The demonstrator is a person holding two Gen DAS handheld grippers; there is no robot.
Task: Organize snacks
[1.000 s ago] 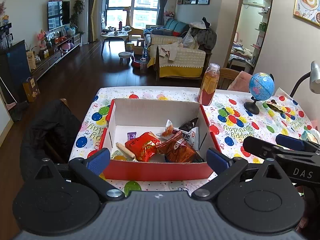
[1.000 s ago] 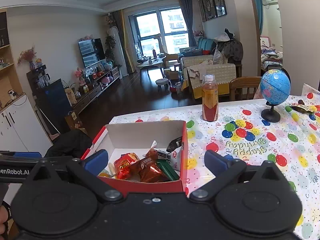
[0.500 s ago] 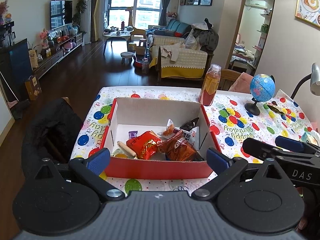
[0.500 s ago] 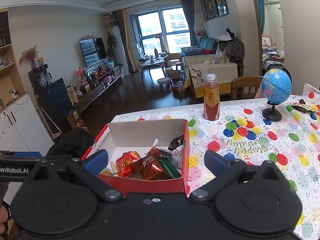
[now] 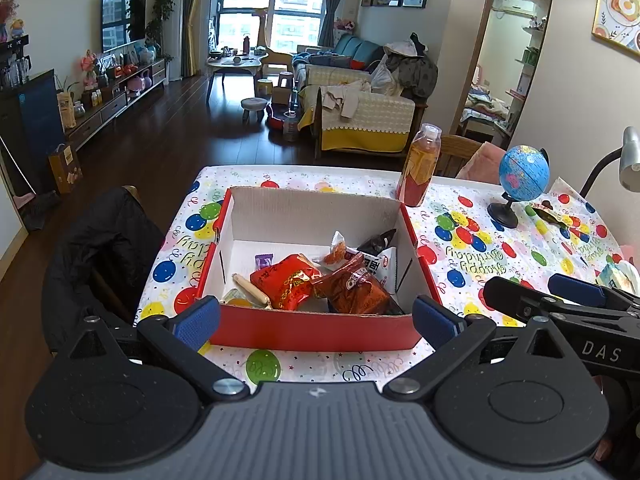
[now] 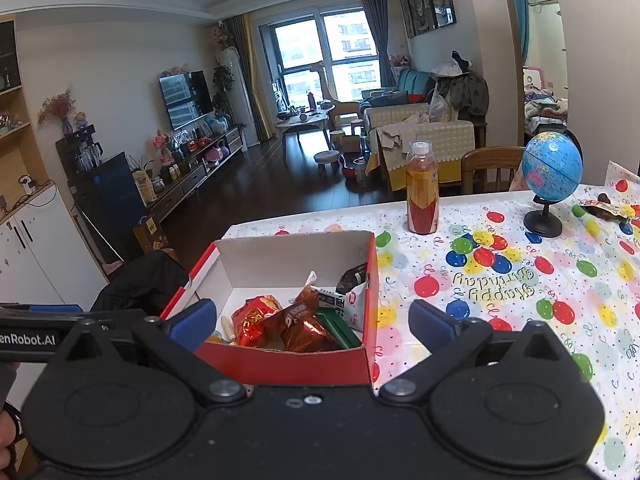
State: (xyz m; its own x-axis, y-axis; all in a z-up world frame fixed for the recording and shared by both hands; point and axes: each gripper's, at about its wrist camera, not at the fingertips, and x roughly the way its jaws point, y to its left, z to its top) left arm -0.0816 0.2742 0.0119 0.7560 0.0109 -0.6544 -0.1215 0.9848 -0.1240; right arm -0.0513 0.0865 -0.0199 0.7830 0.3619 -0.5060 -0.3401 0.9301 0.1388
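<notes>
Fingers (image 5: 198,322) of the left gripper (image 5: 318,322) stand spread wide and hold nothing, poised at the near wall of a red cardboard box (image 5: 312,330) on a worktop (image 5: 472,258) covered in a balloon-print birthday cloth. Those of the right gripper (image 6: 314,326) are likewise wide apart and bare, framing the same box's right near corner. Inside the box, toward its near side, snacks lie heaped: a red crinkled packet (image 5: 286,280), a dark red Oreo packet (image 5: 354,290) touching it on the right, a white packet (image 5: 382,266) leaning on the right wall, a black wrapper (image 5: 376,242) behind that, a small orange sachet (image 5: 336,252), a purple sweet (image 5: 264,259) and a pale stick (image 5: 252,290) at the left. From the right wrist view a green packet (image 6: 340,326) shows beside the Oreo packet. Beyond the box, an orange drink bottle (image 5: 420,166) stands upright near the worktop's far edge; a small globe (image 5: 518,176) stands well to its right, with a stray wrapper (image 5: 550,214) lying just beyond the globe's base. Black clothing drapes a chair (image 5: 100,248) left of the worktop.
</notes>
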